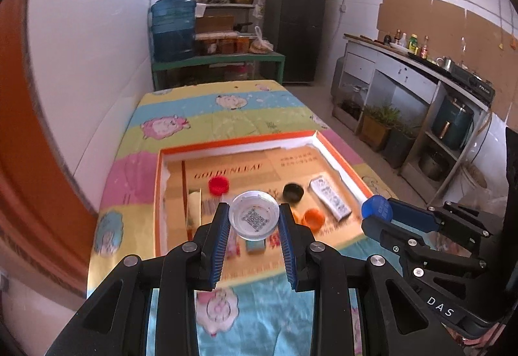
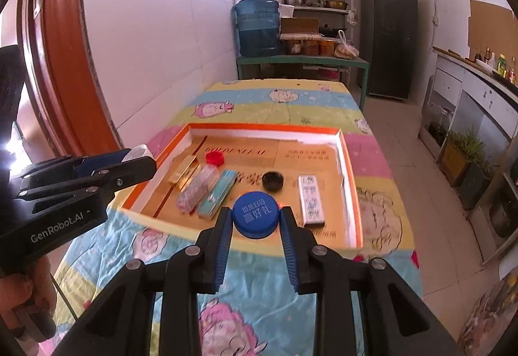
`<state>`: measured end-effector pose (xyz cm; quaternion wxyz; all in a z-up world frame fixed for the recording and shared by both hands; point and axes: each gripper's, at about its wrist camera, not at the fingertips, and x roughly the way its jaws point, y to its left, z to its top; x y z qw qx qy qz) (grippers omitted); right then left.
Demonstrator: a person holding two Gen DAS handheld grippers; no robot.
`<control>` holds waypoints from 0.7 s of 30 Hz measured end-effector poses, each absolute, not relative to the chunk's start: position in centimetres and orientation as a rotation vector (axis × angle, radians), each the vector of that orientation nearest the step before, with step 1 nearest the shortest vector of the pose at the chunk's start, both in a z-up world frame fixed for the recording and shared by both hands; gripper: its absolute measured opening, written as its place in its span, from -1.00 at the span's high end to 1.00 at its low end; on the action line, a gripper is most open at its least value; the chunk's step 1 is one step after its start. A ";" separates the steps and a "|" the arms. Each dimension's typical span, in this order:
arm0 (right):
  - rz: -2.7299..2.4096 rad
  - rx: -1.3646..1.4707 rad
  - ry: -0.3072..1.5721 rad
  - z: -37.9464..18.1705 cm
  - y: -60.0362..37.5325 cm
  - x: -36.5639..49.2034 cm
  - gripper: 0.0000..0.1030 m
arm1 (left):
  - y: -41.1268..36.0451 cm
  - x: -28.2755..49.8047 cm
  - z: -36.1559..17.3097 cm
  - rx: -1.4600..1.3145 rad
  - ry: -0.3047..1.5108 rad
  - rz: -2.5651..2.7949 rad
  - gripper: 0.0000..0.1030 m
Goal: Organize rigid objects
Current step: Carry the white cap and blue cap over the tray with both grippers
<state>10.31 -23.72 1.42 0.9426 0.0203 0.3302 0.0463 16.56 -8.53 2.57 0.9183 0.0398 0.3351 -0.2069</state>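
A kitchen with white tiled walls holds a table (image 2: 285,106) under a striped cartoon cloth, with a blue water jug (image 2: 258,27) and a dark fridge (image 2: 388,32) beyond it. On the cloth lies a shallow orange-rimmed box (image 2: 268,128), its long side running across both views.

The left gripper (image 1: 254,220) is closed on a clear round lid (image 1: 254,219), pinched at its rim between the two blue pads, its hollow side with a printed code facing the camera. It hangs above the near part of the box. The right gripper (image 2: 255,215) is closed on a blue bottle cap (image 2: 255,214), its flat printed top turned toward the camera, above the near edge of the box.

Inside the box, a red cap (image 2: 214,158) sits toward the far left and a black cap (image 2: 273,180) near the middle, open side up. An orange cap (image 1: 313,218) lies just near of the black one in the left wrist view. A white remote (image 2: 311,199) lies at the right, its long axis running from near to far, roughly parallel to the right wall of the box. At the left, a gold bar-shaped box (image 2: 185,173), a clear patterned case (image 2: 198,189) and a teal flat box (image 2: 217,194) lie side by side, their long axes parallel and slanting from near-left to far-right.
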 end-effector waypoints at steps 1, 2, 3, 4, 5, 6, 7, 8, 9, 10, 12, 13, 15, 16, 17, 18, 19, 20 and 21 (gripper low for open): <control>0.091 0.036 0.672 1.5 -23.9 10.8 0.41 | -8.8 17.1 2.7 0.089 0.687 -0.426 0.40; 0.086 0.029 0.671 1.7 -24.1 11.2 0.41 | -9.0 17.5 2.9 0.093 0.685 -0.427 0.40; 0.083 0.024 0.668 1.8 -24.3 11.6 0.41 | -9.4 18.1 3.0 0.098 0.684 -0.431 0.40; 0.079 0.021 0.666 1.9 -24.6 12.1 0.41 | -9.6 18.6 3.1 0.099 0.685 -0.434 0.40; 0.079 0.020 0.667 2.0 -24.7 12.6 0.41 | -9.9 19.1 3.1 0.100 0.688 -0.436 0.40; 0.079 0.021 0.670 2.0 -24.9 13.1 0.41 | -10.2 19.9 3.1 0.099 0.696 -0.443 0.40; 0.080 0.026 0.675 2.0 -25.2 13.8 0.41 | -10.4 20.3 3.0 0.099 0.701 -0.445 0.40; 0.079 0.028 0.678 2.0 -25.4 14.2 0.41 | -10.8 21.0 3.0 0.101 0.706 -0.446 0.40; 0.078 0.030 0.683 2.0 -25.6 14.8 0.41 | -11.1 21.5 2.9 0.103 0.709 -0.447 0.40; 0.075 0.032 0.687 1.9 -25.9 15.4 0.41 | -11.4 22.0 2.8 0.106 0.713 -0.448 0.40; 0.071 0.033 0.693 1.8 -26.3 16.4 0.41 | -11.9 23.0 2.7 0.109 0.721 -0.446 0.40; 0.069 0.034 0.700 1.7 -26.5 17.1 0.41 | -12.1 23.5 2.6 0.106 0.724 -0.446 0.40; 0.069 0.035 0.706 1.6 -26.9 18.0 0.41 | -12.5 24.6 2.4 0.098 0.734 -0.444 0.40; 0.067 0.035 0.709 1.6 -27.1 18.4 0.41 | -12.7 25.2 2.3 0.093 0.740 -0.444 0.40; 0.065 0.036 0.714 1.5 -27.3 19.0 0.41 | -12.9 25.7 2.2 0.091 0.745 -0.443 0.40; 0.065 0.038 0.718 1.4 -27.4 19.4 0.41 | -13.2 26.2 2.0 0.092 0.749 -0.440 0.40; 0.066 0.043 0.724 1.2 -27.6 19.9 0.41 | -13.4 26.7 1.9 0.093 0.752 -0.437 0.40; 0.067 0.049 0.732 1.0 -27.8 20.4 0.41 | -13.6 27.1 1.8 0.091 0.756 -0.436 0.40; 0.068 0.051 0.738 0.9 -27.9 20.9 0.41 | -13.8 27.8 1.6 0.089 0.765 -0.435 0.40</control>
